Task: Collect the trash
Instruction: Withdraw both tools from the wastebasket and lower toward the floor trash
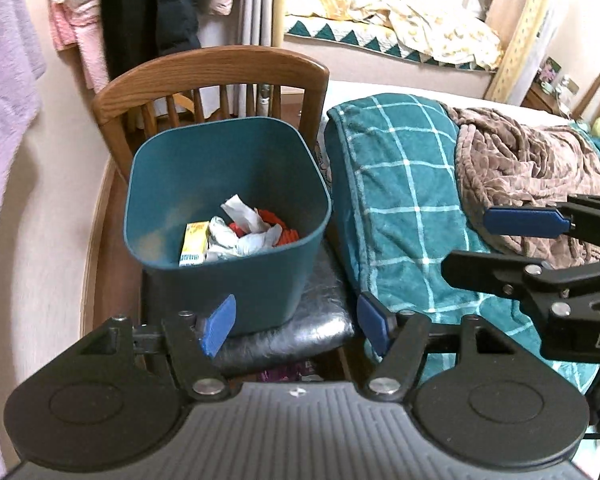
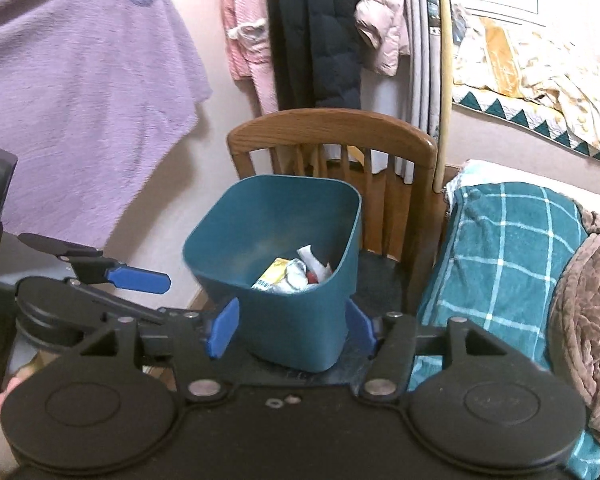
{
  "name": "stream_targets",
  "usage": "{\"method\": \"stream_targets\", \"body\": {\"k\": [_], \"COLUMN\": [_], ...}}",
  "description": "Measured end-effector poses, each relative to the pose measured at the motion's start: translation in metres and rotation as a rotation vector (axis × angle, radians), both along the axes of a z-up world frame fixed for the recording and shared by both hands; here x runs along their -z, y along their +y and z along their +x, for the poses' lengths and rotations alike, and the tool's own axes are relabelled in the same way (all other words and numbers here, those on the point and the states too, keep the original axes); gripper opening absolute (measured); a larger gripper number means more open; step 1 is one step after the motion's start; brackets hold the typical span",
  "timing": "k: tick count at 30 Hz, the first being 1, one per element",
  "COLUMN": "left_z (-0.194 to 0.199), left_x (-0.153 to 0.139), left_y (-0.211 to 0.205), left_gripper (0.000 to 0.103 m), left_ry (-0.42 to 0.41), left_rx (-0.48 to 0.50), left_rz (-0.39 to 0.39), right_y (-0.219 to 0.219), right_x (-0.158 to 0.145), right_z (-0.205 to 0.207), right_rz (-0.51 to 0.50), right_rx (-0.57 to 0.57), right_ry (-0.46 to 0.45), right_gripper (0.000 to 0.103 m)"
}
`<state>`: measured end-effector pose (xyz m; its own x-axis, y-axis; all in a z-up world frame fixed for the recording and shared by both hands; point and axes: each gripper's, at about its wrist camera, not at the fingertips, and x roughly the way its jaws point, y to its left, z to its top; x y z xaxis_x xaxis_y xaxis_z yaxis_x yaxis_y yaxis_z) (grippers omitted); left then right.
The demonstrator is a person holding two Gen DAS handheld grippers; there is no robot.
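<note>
A teal trash bin (image 1: 236,280) stands on the black seat of a wooden chair (image 1: 212,68). Inside lies trash: a yellow carton (image 1: 195,243), crumpled white paper (image 1: 240,236) and something red (image 1: 286,234). My left gripper (image 1: 296,326) is open and empty, just in front of the bin's near right corner. My right gripper (image 2: 290,326) is open and empty, its blue fingers either side of the bin (image 2: 292,316) in that view. The right gripper also shows in the left wrist view (image 1: 520,240), over the bed, and the left one in the right wrist view (image 2: 138,278), left of the bin.
A bed with a teal checked blanket (image 1: 396,200) and a brown throw (image 1: 532,168) lies right of the chair. Clothes (image 2: 312,32) and a purple towel (image 2: 72,92) hang on the wall behind and to the left.
</note>
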<state>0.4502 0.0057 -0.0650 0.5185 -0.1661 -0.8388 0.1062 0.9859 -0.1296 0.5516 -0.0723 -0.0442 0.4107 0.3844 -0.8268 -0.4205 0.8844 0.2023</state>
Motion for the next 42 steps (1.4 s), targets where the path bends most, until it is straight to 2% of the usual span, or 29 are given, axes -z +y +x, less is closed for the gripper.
{"method": "stream_targets", "body": {"k": [3, 6, 10, 14, 19, 25, 31, 32, 34, 38, 42], "left_z": [-0.02, -0.037, -0.05, -0.056, -0.053, -0.049, -0.047, -0.046, -0.048, -0.048, -0.047], "left_x": [-0.003, -0.004, -0.001, 0.012, 0.047, 0.116, 0.209, 0.225, 0.258, 0.332, 0.411], "left_y": [-0.003, -0.004, -0.001, 0.01, 0.031, 0.061, 0.075, 0.075, 0.075, 0.068, 0.059], "left_gripper": [0.067, 0.074, 0.075, 0.078, 0.08, 0.084, 0.086, 0.087, 0.103, 0.103, 0.103], "left_ry": [-0.006, -0.011, -0.021, -0.014, 0.019, 0.089, 0.197, 0.217, 0.246, 0.301, 0.349], "left_rx": [-0.018, -0.023, -0.02, -0.006, -0.006, 0.006, 0.026, 0.027, 0.033, 0.028, 0.0], "left_rz": [0.008, 0.015, 0.017, 0.001, -0.011, -0.057, -0.071, -0.072, -0.071, -0.056, -0.057], "right_y": [-0.009, -0.014, -0.016, -0.011, 0.001, 0.009, 0.017, 0.017, 0.015, 0.011, 0.016], "right_x": [-0.005, -0.008, -0.007, 0.003, 0.031, 0.093, 0.165, 0.179, 0.208, 0.274, 0.349], "right_z": [-0.018, -0.032, -0.049, -0.059, -0.069, -0.083, -0.098, -0.099, -0.101, -0.104, -0.109], "right_rz": [0.015, 0.022, 0.02, 0.016, -0.001, -0.008, -0.087, -0.101, -0.122, -0.145, -0.192], "right_rx": [-0.018, -0.032, -0.043, -0.022, 0.018, 0.105, 0.137, 0.143, 0.155, 0.169, 0.119], "right_ry": [-0.006, -0.001, 0.007, 0.023, 0.048, 0.119, 0.165, 0.175, 0.196, 0.247, 0.248], "right_gripper": [0.063, 0.068, 0.072, 0.08, 0.093, 0.099, 0.099, 0.099, 0.099, 0.099, 0.099]}}
